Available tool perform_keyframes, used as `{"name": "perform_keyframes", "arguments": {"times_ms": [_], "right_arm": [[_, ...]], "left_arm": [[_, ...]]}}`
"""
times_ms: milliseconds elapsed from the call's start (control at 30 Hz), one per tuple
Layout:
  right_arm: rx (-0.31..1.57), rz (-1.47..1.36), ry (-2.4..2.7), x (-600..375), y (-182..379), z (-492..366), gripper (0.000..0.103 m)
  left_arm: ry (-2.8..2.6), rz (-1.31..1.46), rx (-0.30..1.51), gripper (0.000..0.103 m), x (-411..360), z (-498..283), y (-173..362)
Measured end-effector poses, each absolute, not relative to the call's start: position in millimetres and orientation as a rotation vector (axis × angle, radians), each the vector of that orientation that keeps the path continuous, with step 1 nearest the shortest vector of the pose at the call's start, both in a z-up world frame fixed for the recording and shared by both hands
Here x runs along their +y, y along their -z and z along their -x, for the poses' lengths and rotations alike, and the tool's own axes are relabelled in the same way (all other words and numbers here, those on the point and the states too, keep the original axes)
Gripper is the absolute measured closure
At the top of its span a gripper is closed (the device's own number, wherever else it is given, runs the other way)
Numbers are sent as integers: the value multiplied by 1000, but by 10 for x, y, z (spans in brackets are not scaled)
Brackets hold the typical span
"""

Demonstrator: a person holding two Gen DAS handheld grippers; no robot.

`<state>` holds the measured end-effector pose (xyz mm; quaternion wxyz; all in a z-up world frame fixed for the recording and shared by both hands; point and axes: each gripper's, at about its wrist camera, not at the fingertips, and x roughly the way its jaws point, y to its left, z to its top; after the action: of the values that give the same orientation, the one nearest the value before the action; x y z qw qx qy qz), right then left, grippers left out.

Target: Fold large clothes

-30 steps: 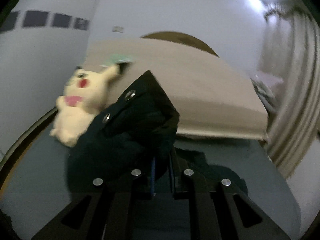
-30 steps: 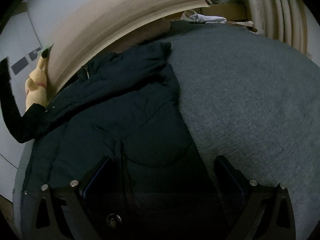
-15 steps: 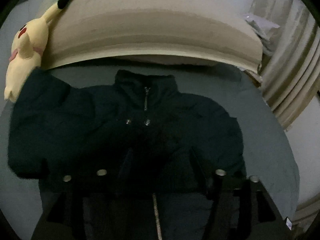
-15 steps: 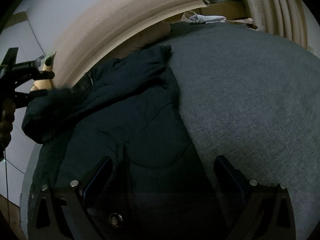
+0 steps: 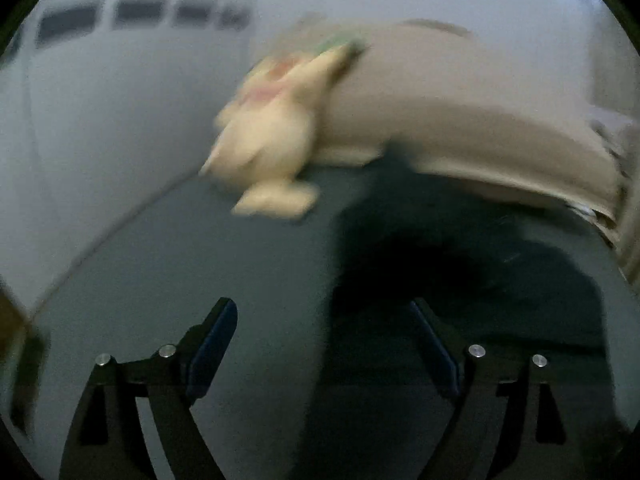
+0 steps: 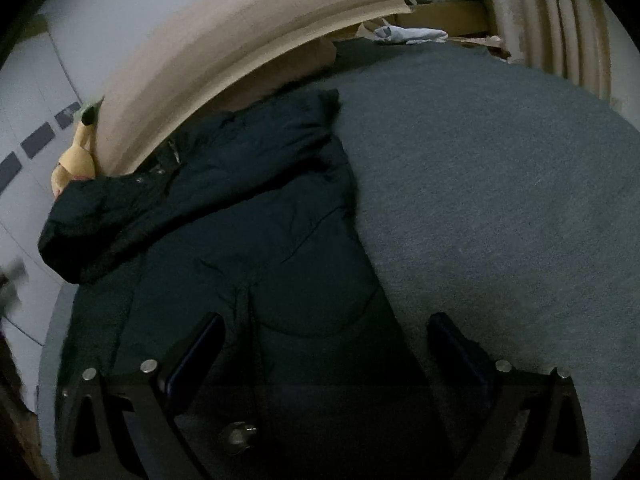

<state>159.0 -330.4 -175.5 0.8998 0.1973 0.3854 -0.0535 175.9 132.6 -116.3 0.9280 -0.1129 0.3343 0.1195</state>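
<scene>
A dark puffer jacket [image 6: 240, 240] lies front up on the grey bed cover [image 6: 500, 200], collar toward the headboard. Its left sleeve [image 6: 100, 220] lies folded in over the chest. My right gripper [image 6: 326, 320] is open low over the jacket's lower part, one finger on each side of the zip, pads not pressing. In the blurred left wrist view my left gripper [image 5: 320, 308] has its jaws opening with nothing between them. It is over the bed cover [image 5: 180, 260] at the jacket's [image 5: 440, 272] left edge.
A yellow plush toy [image 5: 272, 152] leans on the beige headboard [image 5: 460, 120] at the bed's far left corner, and shows small in the right wrist view as the plush toy [image 6: 76, 160]. Loose clothes [image 6: 412, 34] and a curtain [image 6: 560, 20] are beyond the bed's far right.
My left gripper held the sleeve up, carried it over the jacket and let it go; the sleeve now lies across the chest. The gripper then dropped toward the bed's left side. The right gripper stayed put.
</scene>
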Motion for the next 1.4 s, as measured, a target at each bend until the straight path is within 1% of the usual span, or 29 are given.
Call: {"name": "perform_keyframes", "arguments": {"times_ms": [100,167,233,300,367,400,467,633,800,833,867,900,933,967,1067,1133,1200,1300,1367,1400], "right_arm": [[717,-409,21,-3060,1312,-1651,3],[732,-466,-89,-2895,1134,-1872,3],[761,-599,-201,-2775,1069,-2188,3],[799,-778,-307,-2647,1128,-2593,3],[844,-965,-365,-2491,1299,-3038,4],[854,-1030,-376,-2430,1381,-3190,6],[868,-1114,-374,-2321,1526,-3448,7],[901,-1117,-299,-2152,1742,-3815,9],[937,-1115,-236,-2103,1873,-3955,10],[950,-1104,-221,-2078,1879,-3976,12],[951,-1095,-209,-2063,1865,-3986,16],[962,-1078,-186,-2060,1855,-4005,39],[991,-1045,-163,-2056,1853,-4037,84],[1024,-1014,-157,-2019,1871,-4089,90],[1002,-893,-137,-2009,1712,-4043,93],[956,-805,-138,-1997,1457,-3980,93],[877,-669,-161,-1961,1026,-3912,94],[776,-546,-202,-1981,486,-3791,94],[722,-476,-214,-1966,202,-3723,94],[709,-459,-218,-1943,137,-3711,94]], "left_arm": [[-305,337,752,16,1597,-1684,1577],[-323,365,770,16,1639,-1683,1751],[-325,401,794,16,1705,-1684,1875],[-331,386,785,16,1679,-1687,1895],[-337,371,785,16,1655,-1674,1903],[-337,370,783,16,1656,-1661,1915],[-338,368,775,16,1648,-1648,1921],[-346,352,777,15,1665,-1662,1957],[-347,342,783,14,1659,-1689,1978],[-347,342,783,14,1661,-1690,1978],[-346,343,783,14,1664,-1691,1978],[-347,343,783,14,1662,-1686,1976],[-347,344,783,14,1664,-1688,1977],[-346,344,783,14,1668,-1692,1979],[-345,345,783,14,1669,-1691,1979],[-336,358,780,14,1695,-1685,1951],[-306,398,786,14,1755,-1684,1878],[-205,569,733,14,1907,-1691,1559],[-48,715,692,14,1970,-1836,1283],[26,795,693,13,1997,-1912,1244]]}}
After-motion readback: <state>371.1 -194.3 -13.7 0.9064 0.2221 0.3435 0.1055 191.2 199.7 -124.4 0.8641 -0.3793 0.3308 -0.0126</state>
